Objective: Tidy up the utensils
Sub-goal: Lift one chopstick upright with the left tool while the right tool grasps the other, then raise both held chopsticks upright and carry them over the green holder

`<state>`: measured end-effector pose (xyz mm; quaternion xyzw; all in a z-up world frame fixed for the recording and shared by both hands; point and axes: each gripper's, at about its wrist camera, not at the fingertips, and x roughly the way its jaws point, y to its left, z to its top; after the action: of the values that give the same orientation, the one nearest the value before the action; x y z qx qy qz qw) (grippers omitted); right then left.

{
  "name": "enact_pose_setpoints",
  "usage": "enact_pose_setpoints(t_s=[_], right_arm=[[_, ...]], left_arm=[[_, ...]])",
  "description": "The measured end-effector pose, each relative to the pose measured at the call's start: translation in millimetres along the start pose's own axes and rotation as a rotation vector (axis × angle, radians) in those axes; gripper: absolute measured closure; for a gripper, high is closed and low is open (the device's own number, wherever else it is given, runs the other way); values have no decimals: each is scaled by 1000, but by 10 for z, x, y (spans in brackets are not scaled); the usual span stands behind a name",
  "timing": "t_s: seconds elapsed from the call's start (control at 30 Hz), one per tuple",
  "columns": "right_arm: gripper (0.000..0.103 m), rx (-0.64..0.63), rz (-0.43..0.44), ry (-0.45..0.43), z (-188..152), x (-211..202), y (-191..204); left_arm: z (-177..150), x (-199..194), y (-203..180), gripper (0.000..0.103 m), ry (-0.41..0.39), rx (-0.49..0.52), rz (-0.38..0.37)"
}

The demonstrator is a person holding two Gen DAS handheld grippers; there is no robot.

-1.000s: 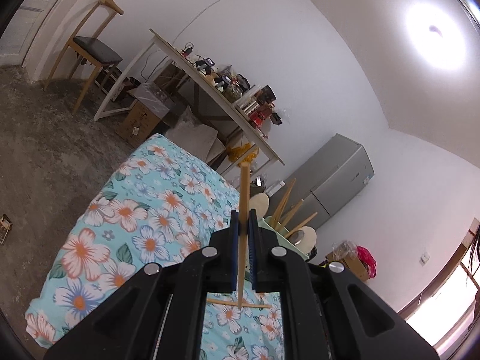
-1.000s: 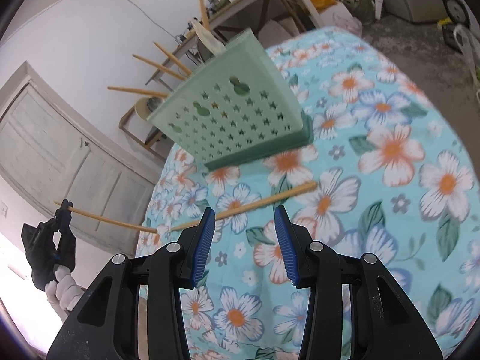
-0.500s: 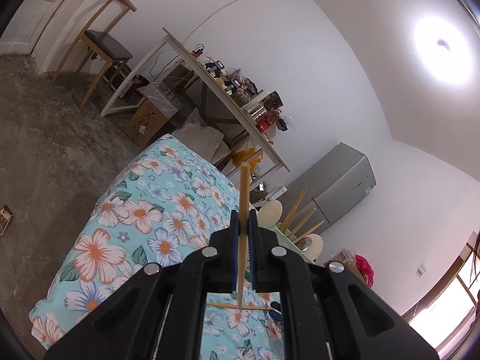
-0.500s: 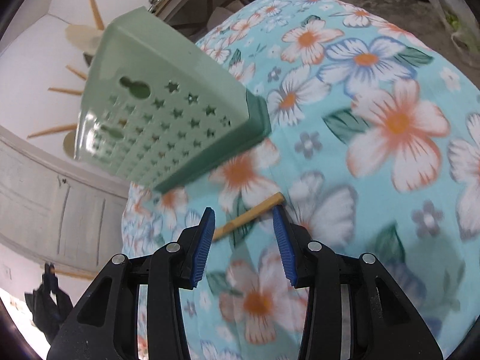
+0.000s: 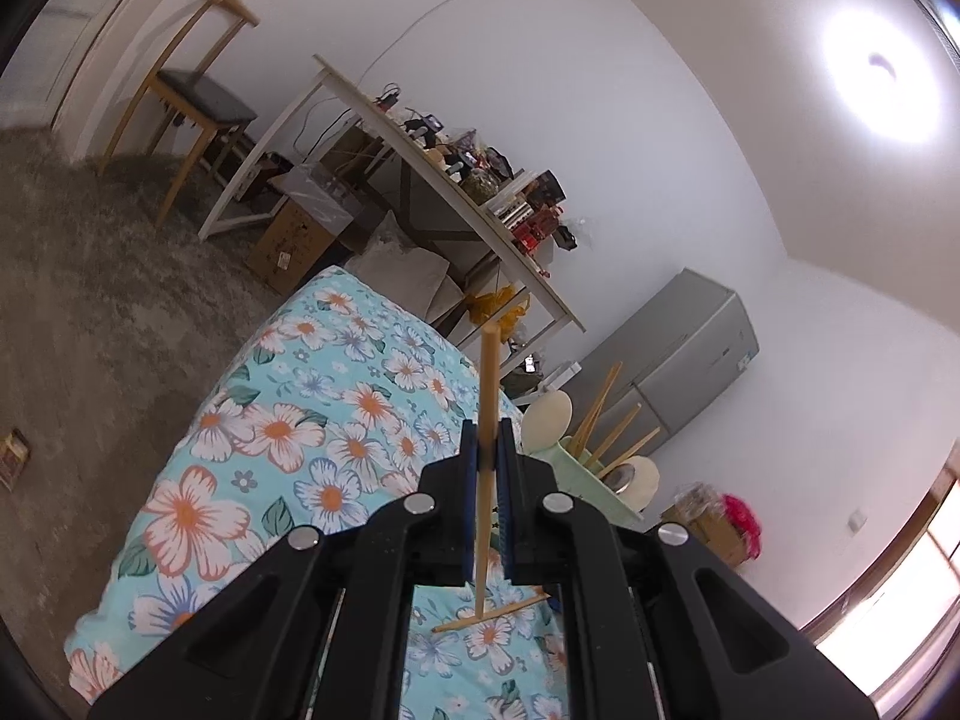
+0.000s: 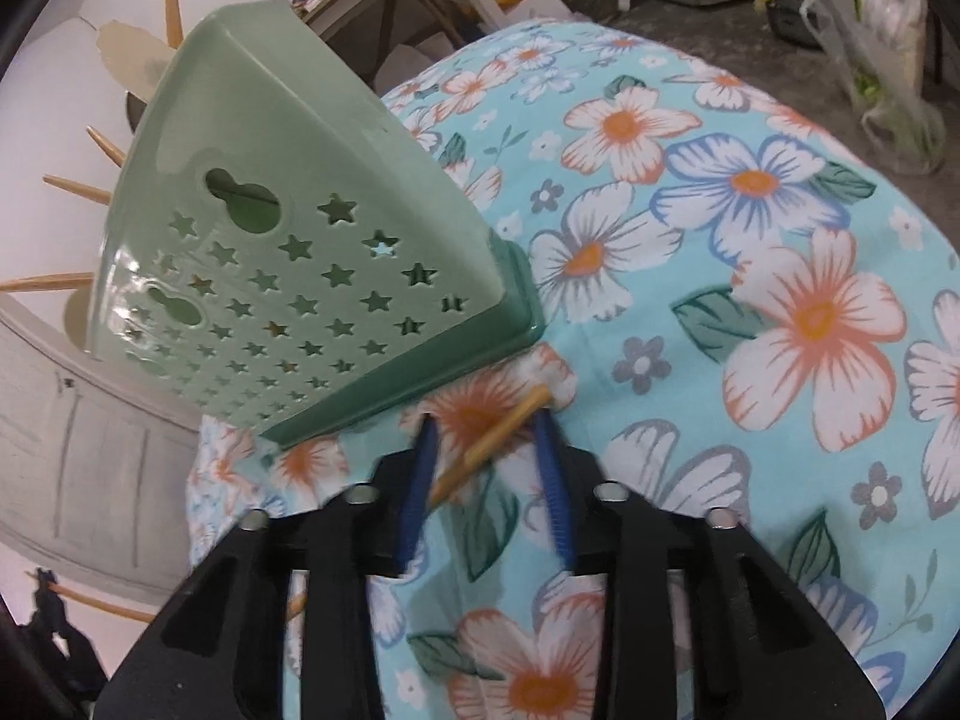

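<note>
Since half second earlier, right gripper (image 6: 487,420) dropped lower onto floral tablecloth (image 6: 750,276); loose chopstick (image 6: 492,447), then ahead of blue pads, now lay between them, slanted across gap. Jaws spread, not gripping. Green utensil holder (image 6: 288,252) just beyond chopstick tip. Left gripper (image 5: 487,450) unchanged: jaws clamped on second chopstick (image 5: 487,384), held upright above cloth.

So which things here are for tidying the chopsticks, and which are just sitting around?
For the job:
- left gripper, shut on a chopstick
- right gripper, open around the chopstick on the cloth
- green utensil holder with chopsticks and spoons

Just lying about:
- wooden chair
- cluttered desk
- fridge
- cardboard box
</note>
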<state>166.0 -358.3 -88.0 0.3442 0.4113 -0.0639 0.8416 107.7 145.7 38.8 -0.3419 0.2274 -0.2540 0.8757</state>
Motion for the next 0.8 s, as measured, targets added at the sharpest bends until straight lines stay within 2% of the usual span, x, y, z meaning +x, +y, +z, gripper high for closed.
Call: enact_pose_setpoints(t_s=[0.17, 0.33, 0.43, 0.5, 0.6, 0.8], right_arm=[[90, 72, 104, 9, 36, -48, -159], [94, 73, 197, -3, 75, -227, -200], [96, 42, 239, -21, 128, -424, -189], [103, 10, 271, -41, 153, -570, -118], [103, -47, 314, -72, 182, -805, 2], [103, -166, 346, -155, 197, -1244, 199]], left_arm=[[5, 113, -208, 98, 12, 96, 20], [-6, 278, -477, 98, 30, 192, 35], [-34, 379, -668, 98, 36, 267, 56], [-64, 482, -787, 98, 53, 314, 85], [-102, 585, -912, 98, 65, 364, 107], [-150, 716, -1151, 98, 56, 449, 129]])
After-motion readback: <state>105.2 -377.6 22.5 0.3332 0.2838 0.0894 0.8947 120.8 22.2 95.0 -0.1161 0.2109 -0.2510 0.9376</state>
